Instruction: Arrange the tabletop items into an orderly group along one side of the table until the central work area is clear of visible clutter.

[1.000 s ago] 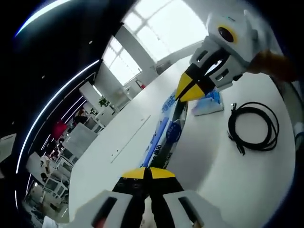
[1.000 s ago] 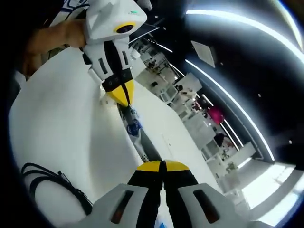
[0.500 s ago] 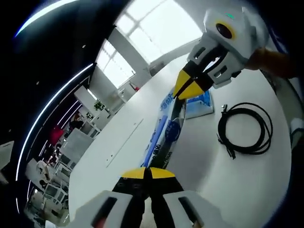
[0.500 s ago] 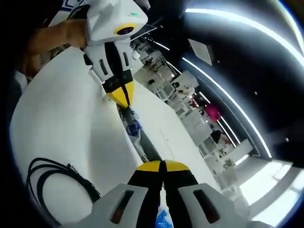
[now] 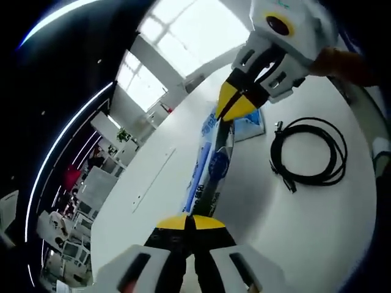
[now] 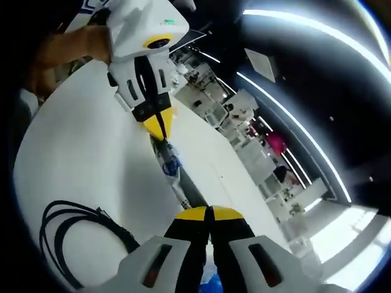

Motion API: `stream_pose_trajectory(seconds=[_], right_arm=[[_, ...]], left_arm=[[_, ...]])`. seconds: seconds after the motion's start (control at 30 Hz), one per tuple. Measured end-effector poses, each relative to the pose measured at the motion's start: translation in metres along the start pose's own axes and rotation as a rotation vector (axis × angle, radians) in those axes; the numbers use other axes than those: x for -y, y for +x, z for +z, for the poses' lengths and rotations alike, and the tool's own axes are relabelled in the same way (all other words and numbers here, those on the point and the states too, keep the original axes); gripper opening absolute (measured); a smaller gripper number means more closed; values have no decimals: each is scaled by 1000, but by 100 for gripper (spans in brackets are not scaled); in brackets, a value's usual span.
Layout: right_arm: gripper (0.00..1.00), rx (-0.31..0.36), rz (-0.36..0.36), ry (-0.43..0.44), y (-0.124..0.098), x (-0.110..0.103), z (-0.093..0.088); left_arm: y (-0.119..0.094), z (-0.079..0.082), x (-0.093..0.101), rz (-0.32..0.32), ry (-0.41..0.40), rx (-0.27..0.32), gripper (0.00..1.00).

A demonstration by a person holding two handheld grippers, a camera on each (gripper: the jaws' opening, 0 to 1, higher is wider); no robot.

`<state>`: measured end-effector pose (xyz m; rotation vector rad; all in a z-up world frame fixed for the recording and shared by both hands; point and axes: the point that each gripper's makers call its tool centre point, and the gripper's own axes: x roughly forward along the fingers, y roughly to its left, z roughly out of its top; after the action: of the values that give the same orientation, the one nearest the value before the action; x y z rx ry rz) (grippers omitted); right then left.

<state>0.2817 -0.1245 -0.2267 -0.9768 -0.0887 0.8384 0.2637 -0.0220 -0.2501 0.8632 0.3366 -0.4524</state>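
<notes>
A long blue and black packet hangs stretched above the white table, held at both ends. My left gripper is shut on its near end at the bottom of the left gripper view. My right gripper comes in from the upper right, shut on the far end. In the right gripper view the packet runs from my right gripper up to my left gripper. A coiled black cable lies on the table to the right of the packet. It also lies at the lower left.
A flat blue and white pack lies on the table under the right gripper. A person's hand holds that gripper, and another hand holds the left one. The table's edge curves at the right. Office desks fill the background.
Both grippers stay shut on the packet. The views have shifted a little; the cable now shows larger in the right gripper view and more to the left in the left gripper view.
</notes>
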Motion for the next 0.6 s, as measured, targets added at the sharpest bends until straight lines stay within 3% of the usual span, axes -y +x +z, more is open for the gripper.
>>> stream_pose_trajectory(seconds=[0.6], right_arm=[[0, -6, 55, 37, 0, -37, -12]], left_arm=[[2, -18, 18, 23, 88, -34, 0]])
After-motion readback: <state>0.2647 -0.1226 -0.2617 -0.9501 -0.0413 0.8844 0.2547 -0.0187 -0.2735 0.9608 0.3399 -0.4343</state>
